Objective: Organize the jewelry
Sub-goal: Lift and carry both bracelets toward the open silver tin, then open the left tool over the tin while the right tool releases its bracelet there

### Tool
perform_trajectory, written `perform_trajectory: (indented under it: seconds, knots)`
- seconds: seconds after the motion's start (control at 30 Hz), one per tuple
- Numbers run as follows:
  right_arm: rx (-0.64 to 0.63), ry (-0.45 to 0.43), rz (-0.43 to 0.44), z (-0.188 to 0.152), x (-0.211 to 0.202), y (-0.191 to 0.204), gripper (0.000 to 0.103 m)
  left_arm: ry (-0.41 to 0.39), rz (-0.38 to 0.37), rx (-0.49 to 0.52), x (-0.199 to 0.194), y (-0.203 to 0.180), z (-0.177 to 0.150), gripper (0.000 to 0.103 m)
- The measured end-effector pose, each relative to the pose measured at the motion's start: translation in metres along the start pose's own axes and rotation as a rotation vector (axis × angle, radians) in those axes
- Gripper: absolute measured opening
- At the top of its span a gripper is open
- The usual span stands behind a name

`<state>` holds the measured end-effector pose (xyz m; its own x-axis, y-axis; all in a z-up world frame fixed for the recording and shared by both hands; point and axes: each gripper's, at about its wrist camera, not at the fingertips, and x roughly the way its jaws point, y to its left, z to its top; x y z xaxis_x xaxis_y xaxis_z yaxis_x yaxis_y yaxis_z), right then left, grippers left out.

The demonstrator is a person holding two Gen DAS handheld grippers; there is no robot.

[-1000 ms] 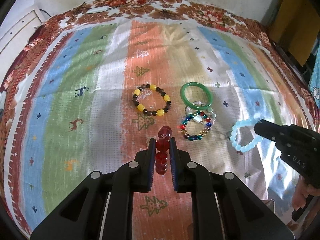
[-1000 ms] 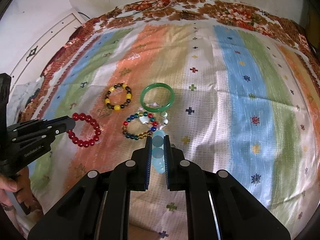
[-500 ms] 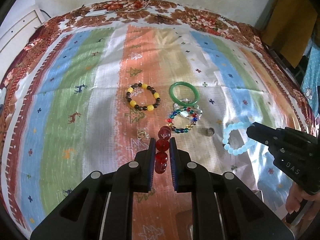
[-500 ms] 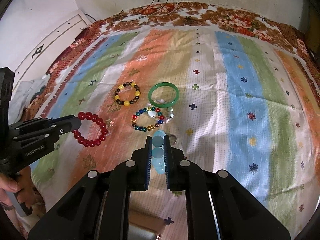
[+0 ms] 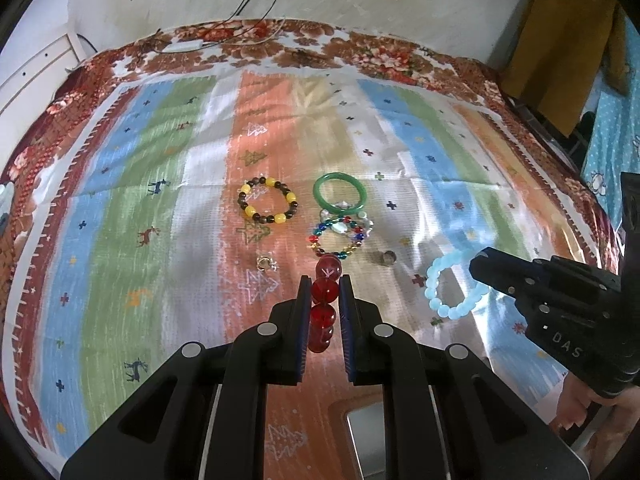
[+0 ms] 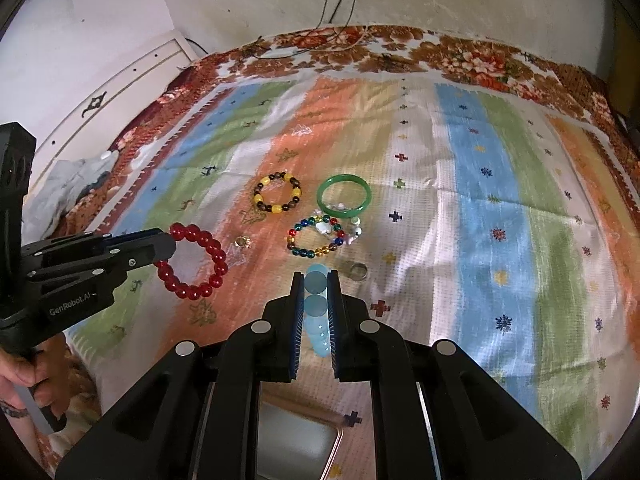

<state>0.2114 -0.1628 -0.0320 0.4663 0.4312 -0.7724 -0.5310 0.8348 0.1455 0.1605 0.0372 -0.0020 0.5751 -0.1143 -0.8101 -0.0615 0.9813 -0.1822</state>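
Both grippers were busy here. The left gripper [image 5: 325, 292] was clamped on a red bead bracelet [image 6: 196, 261], holding it up off the striped cloth [image 5: 160, 208] — from the right wrist camera the whole red loop hung out past the fingertips, clear of the fabric. The right gripper [image 6: 316, 284] was pinched tight on a pale blue bead bracelet [image 5: 450, 286], also lifted, with its loop dangling in front of the jaws in the left wrist view.

The rest of the jewelry was lying on the cloth further out: a yellow and dark bead bracelet [image 5: 268, 200] on the orange stripe, a green bangle [image 5: 339, 194] just beside it to the right, and a multicolored bead bracelet [image 5: 339, 238] right below the bangle, touching or nearly touching it — hard to call. A clear crystal piece [image 6: 354, 232] sat at that same junction. There was also a small gold trinket [image 5: 266, 262] and a dark ring [image 6: 357, 270] nearer the grippers. A hand [image 6: 18, 376] gripped the left tool's handle at the picture's edge.
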Motion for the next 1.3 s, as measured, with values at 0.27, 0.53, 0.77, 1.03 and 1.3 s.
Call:
perform_trajectory:
  seconds: [0.27, 0.53, 0.77, 1.03, 1.3]
  knots:
    - [-0.009, -0.034, 0.014, -0.007, -0.019, 0.006, 0.012, -0.024, -0.022, 0.020, -0.016, -0.012, -0.012, 0.013]
    - [-0.006, -0.079, 0.034, -0.011, -0.040, 0.008, 0.012, -0.067, -0.058, 0.046, -0.036, -0.027, -0.022, 0.013]
    - [-0.022, -0.103, 0.053, -0.018, -0.054, 0.015, 0.012, -0.093, -0.077, 0.078, -0.051, -0.038, -0.033, 0.013]
    - [-0.034, -0.111, 0.062, -0.029, -0.064, 0.020, 0.012, -0.106, -0.083, 0.099, -0.060, -0.045, -0.047, 0.013]
    - [-0.055, -0.099, 0.082, -0.042, -0.068, 0.026, 0.012, -0.100, -0.088, 0.101, -0.063, -0.043, -0.062, 0.013]
